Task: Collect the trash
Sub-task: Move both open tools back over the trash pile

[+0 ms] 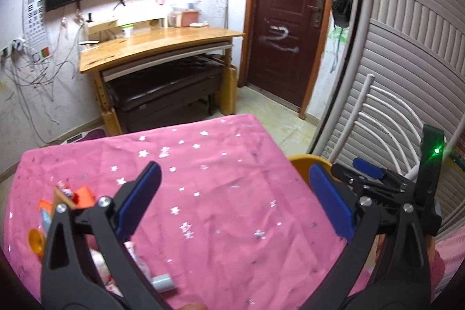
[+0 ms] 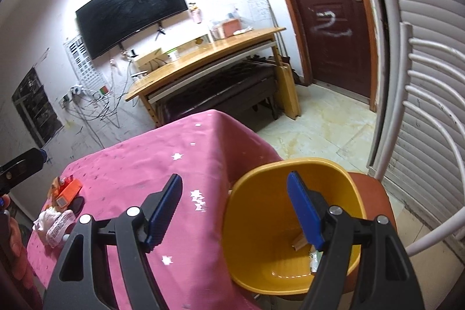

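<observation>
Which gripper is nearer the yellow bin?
Right. The right gripper hangs open at the yellow bin's rim; the left gripper, also open, is over the pink tablecloth beside it.

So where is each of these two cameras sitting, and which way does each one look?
Left wrist: rides the left claw, open over the pink tablecloth, facing the wooden desk; the right claw shows at its right.
Right wrist: rides the right claw, open, one finger over the yellow bin; the left claw's tip shows at far left.
Both share the tablecloth, the scattered trash, the desk and the brown door.
</observation>
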`<state>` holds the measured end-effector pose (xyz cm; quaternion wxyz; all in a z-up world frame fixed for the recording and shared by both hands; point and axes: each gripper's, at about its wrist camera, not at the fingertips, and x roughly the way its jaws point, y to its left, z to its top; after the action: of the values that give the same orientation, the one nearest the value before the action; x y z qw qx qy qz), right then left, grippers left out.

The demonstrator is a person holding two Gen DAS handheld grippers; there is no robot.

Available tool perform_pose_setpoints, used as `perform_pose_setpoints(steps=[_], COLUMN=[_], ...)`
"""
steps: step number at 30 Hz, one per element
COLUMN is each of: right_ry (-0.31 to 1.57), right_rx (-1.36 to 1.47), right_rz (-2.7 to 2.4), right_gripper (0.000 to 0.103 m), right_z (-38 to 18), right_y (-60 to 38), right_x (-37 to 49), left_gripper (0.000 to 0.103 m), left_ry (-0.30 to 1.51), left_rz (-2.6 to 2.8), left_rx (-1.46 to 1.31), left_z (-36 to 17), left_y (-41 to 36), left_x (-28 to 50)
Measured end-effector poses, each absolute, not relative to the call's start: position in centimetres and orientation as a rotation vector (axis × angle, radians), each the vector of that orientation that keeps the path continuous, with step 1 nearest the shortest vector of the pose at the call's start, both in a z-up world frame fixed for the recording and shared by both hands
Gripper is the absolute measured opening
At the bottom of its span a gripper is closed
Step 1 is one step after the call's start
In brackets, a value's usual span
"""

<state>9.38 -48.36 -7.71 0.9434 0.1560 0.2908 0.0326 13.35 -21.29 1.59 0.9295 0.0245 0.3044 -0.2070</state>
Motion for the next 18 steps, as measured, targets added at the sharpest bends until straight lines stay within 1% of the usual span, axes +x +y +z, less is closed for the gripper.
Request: perform_pose_setpoints(steps=[11,18], right_ry=[0.572,0.595], right_rx=[0.241,0.197], right_rz=[0.187,0.257], right_gripper=[0.070,0.071], right_z=[-5.8,-5.8], right_y=[-43.0,-38.9], right_x=[9.1,9.4], left_gripper=[0.097,0.097], left_ry=[0.613,0.589], left_rz=[-0.331,-0.266], left_rx=[0.011,-0.013], left_z=[1.6,2.1], left_y=[-16.3,-12.2], left_x=[12.3,11.3])
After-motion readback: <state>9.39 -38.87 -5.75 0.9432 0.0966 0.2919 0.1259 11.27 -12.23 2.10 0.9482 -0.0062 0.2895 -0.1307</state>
